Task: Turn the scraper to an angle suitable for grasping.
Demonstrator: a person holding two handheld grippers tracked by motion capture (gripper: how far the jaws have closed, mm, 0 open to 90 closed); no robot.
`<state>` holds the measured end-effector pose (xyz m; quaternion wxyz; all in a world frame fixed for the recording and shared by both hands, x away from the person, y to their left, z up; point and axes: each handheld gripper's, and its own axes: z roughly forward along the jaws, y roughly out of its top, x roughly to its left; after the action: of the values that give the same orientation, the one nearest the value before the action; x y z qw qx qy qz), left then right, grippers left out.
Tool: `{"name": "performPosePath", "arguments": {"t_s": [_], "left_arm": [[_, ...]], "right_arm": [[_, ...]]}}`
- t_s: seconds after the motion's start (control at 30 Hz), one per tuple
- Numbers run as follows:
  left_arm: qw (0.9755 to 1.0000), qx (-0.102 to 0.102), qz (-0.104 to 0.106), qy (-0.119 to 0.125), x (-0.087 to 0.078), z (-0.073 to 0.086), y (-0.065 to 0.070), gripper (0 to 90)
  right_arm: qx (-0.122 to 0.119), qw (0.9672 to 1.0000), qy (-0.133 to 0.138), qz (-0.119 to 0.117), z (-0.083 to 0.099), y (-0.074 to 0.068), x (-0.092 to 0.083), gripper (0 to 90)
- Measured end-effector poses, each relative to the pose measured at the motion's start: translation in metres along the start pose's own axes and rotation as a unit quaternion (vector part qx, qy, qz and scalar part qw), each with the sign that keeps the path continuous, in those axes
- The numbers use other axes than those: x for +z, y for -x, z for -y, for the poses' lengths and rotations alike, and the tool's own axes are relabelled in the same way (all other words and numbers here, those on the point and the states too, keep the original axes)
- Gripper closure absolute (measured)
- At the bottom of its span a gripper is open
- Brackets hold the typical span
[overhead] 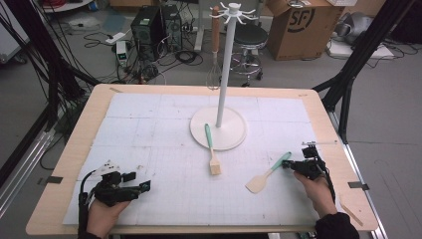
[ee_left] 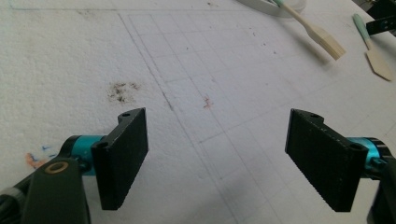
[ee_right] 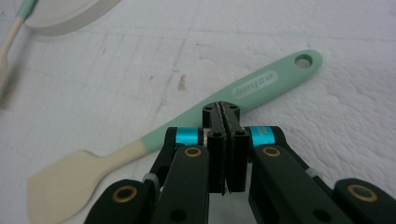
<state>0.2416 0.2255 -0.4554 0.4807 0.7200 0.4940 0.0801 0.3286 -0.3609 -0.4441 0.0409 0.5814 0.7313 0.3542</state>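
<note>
A spatula (overhead: 268, 174) with a mint-green handle and a cream blade lies flat on the white mat, right of centre. My right gripper (overhead: 287, 164) is at the spatula's handle end. In the right gripper view its jaws (ee_right: 226, 109) are pressed together with nothing between them, just above the handle (ee_right: 261, 86). My left gripper (overhead: 138, 180) rests near the front left of the mat, its jaws (ee_left: 224, 158) wide apart over bare mat. A green-handled brush (overhead: 211, 149) lies with its handle on the white stand's base (overhead: 234, 137).
The white hook stand (overhead: 225, 64) rises from a round base at the mat's middle back, with a whisk (overhead: 215, 50) hanging from it. The wooden table edge (overhead: 79, 149) frames the mat. Beyond the table are cables, a stool and a cardboard box (overhead: 303, 25).
</note>
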Motion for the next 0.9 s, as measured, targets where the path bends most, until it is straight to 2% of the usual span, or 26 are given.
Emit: {"name": "performPosePath", "arguments": {"t_s": [0.43,0.7,0.8,0.9], "left_arm": [[1.0000,0.000,0.000,-0.001,0.000,0.000,0.000,21.9],[1.0000,0.001,0.001,-0.002,0.000,0.000,0.000,22.0],[1.0000,0.001,0.002,-0.001,0.000,0.000,0.000,22.0],[1.0000,0.000,0.002,-0.001,0.000,0.000,0.000,22.0]], "right_arm": [[-0.002,0.9992,-0.015,-0.036,-0.019,-0.018,0.025,89.4],[-0.024,0.9980,-0.027,-0.052,-0.029,-0.039,0.042,89.4],[-0.037,0.9974,-0.034,-0.051,-0.033,-0.050,0.048,89.4],[-0.041,0.9974,-0.036,-0.048,-0.032,-0.057,0.048,89.4]]}}
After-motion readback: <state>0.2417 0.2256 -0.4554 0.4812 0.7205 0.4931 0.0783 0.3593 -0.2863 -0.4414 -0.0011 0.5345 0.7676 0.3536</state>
